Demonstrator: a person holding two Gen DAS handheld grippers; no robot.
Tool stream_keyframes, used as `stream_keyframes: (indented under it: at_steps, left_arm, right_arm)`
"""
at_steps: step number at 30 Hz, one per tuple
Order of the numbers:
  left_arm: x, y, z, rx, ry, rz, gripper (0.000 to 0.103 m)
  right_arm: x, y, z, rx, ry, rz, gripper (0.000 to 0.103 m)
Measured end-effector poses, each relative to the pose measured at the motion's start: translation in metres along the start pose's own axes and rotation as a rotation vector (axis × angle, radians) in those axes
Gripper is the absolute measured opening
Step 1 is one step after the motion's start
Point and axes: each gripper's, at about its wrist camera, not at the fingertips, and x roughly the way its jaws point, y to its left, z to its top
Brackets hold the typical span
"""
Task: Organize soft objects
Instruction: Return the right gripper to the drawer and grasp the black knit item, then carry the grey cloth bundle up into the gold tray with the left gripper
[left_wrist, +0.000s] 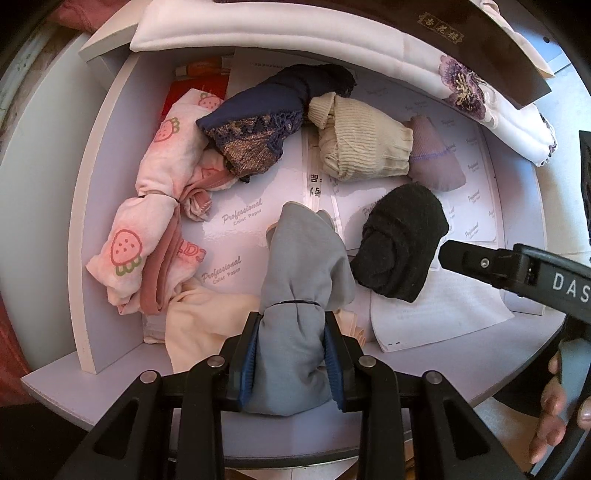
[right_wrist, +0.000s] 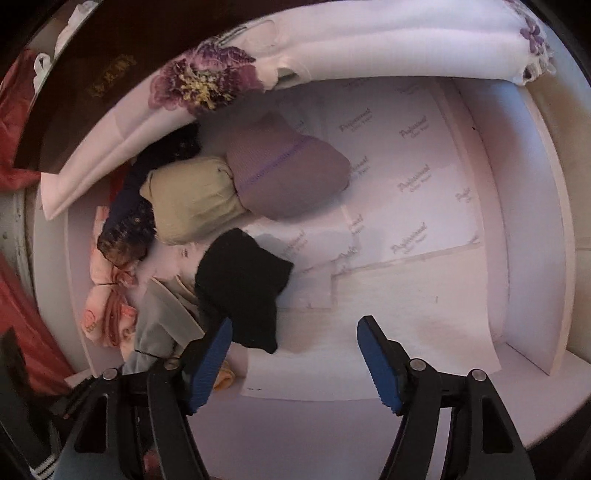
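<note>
Grey bundle (left_wrist: 295, 295) — we are clamping it in the left gripper (left_wrist: 291, 354) for placing in the drawer (left_wrist: 110, 155); right gripper (right_wrist: 295, 350) gaping empty beside the black roll (right_wrist: 240, 288).

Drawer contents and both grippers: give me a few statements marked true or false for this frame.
1. The left gripper is clamped on the grey bundle. True.
2. The right gripper holds the black sock roll. False: its jaws stand open with nothing between them.
3. The beige ribbed roll touches the mauve roll. True.
4. The drawer floor is bare wood. False: printed paper sheets line it.
</note>
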Motion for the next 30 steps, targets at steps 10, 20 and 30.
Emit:
stream_keyframes:
  at_steps: [10, 20, 30]
  left_arm:
    - [-0.013, 0.007, -0.005, -0.024, -0.026, -0.007, 0.032]
    - [-0.022, 0.005, -0.013, -0.024, -0.040, 0.001, 0.032]
    - [-0.028, 0.010, -0.014, -0.051, -0.046, -0.020, 0.032]
  right_arm:
    - [0.011, 0.008, 0.016, 0.052, -0.001, 0.112, 0.080]
    - [0.041, 0.033, 0.016, -0.090, 0.002, 0.055, 0.069]
    - [0.045, 0.046, 0.001, -0.215, 0.012, -0.139, 0.042]
